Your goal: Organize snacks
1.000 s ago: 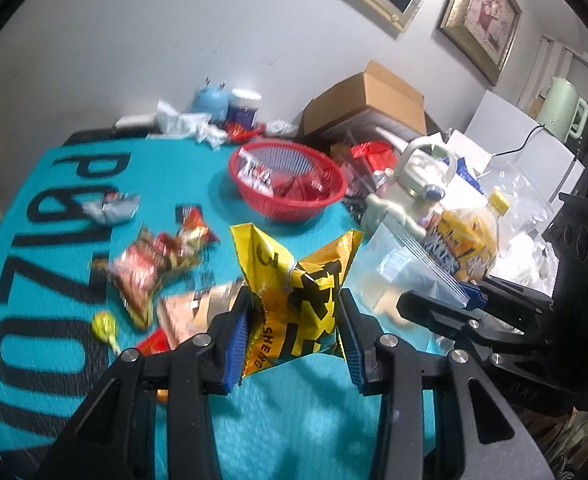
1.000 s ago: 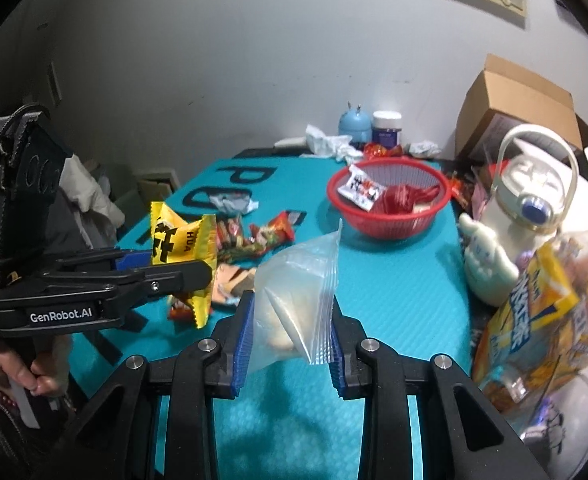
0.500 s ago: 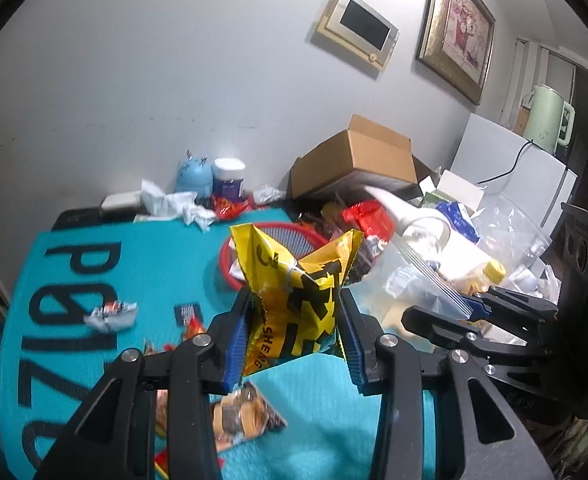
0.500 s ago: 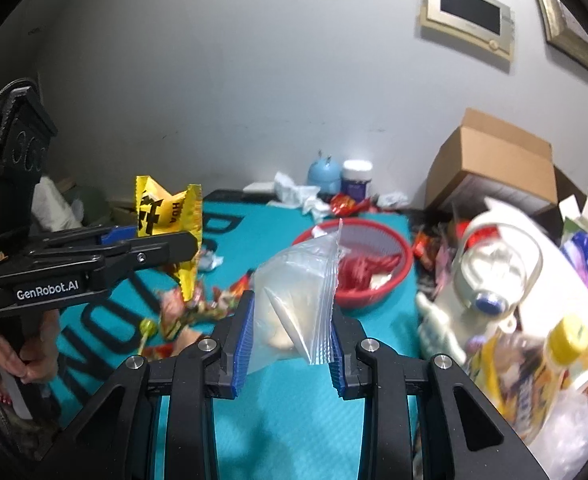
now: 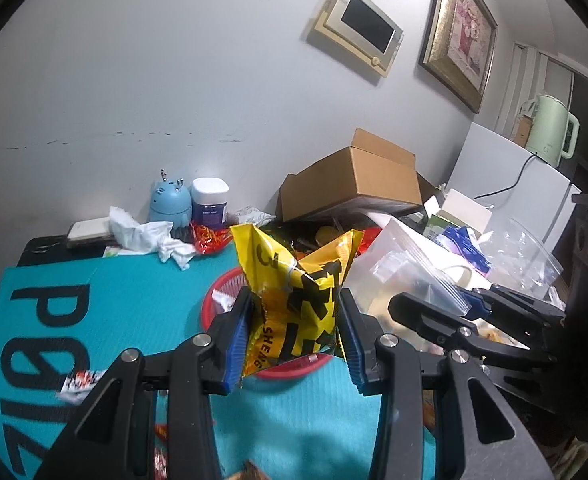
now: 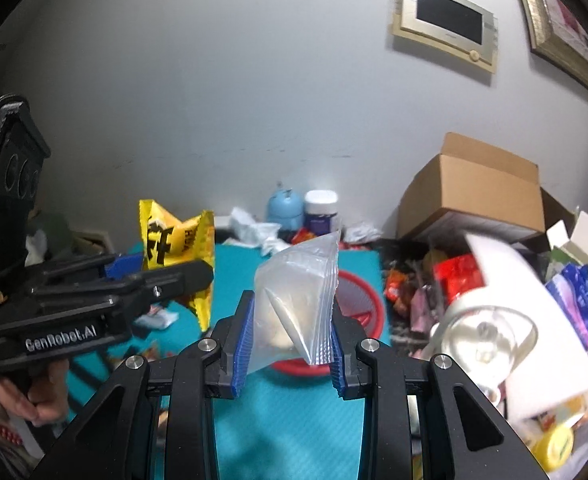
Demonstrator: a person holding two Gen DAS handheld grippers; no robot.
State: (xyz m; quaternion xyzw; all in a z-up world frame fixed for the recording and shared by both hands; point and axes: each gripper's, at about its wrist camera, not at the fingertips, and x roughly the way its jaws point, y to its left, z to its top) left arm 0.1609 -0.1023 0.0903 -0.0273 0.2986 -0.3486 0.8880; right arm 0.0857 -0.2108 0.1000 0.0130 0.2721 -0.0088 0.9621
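A: Obs. 1: crinkled yellow foil snack packet with black lettering (image 5: 294, 300), upright, lifted clear of the teal mat, pinched at its middle between blue pads.

B: Confirmed. Obs. 2: clear plastic zip bag (image 6: 296, 300), pale contents low inside, held upright, just right of the packet. Round red mesh basket (image 6: 356, 296) behind both.

A lived-in home room: framed picture (image 5: 460, 28), wall intercom panel (image 5: 360, 26), electric kettle (image 5: 548, 130), cluttered table (image 5: 133, 292).
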